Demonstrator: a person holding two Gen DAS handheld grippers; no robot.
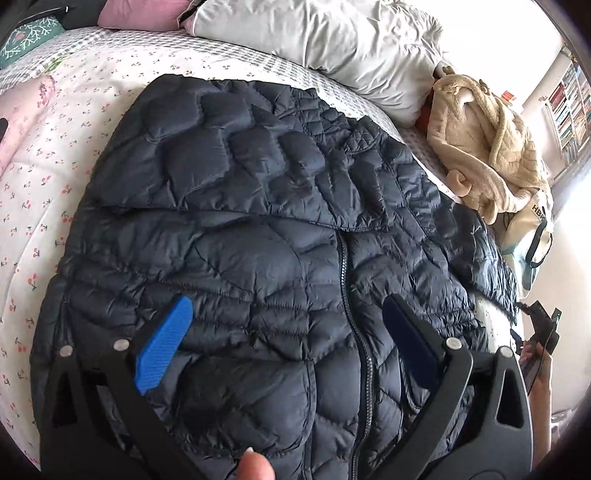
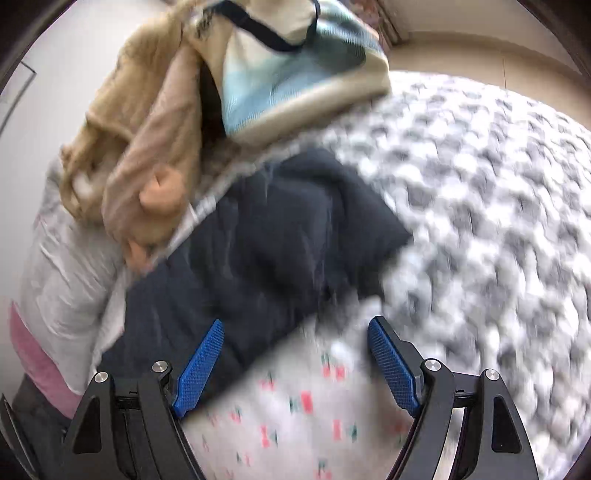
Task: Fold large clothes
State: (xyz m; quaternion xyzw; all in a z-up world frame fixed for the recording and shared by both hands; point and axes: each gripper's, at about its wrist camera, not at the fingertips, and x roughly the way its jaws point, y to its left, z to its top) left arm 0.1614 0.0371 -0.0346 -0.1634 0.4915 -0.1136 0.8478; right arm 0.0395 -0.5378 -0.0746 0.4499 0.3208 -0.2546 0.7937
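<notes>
A dark navy quilted puffer jacket (image 1: 266, 229) lies spread on the bed, front up, zipper (image 1: 354, 332) running down its middle, one part folded over its upper half. My left gripper (image 1: 288, 321) hovers open above the jacket's lower front, blue pads wide apart, holding nothing. My right gripper (image 2: 295, 343) is open and empty over the floral sheet, just beside a dark jacket part (image 2: 258, 243) that lies at the bed's edge. The right wrist view is motion-blurred.
The bed has a floral cherry-print sheet (image 1: 44, 177), a white pillow (image 1: 332, 40) and a pink cushion (image 1: 144, 14) at the head. A beige fleece garment (image 1: 491, 155) and a tote bag (image 2: 291, 62) lie at the jacket's far side. A grey-white knit blanket (image 2: 480, 206) covers the right.
</notes>
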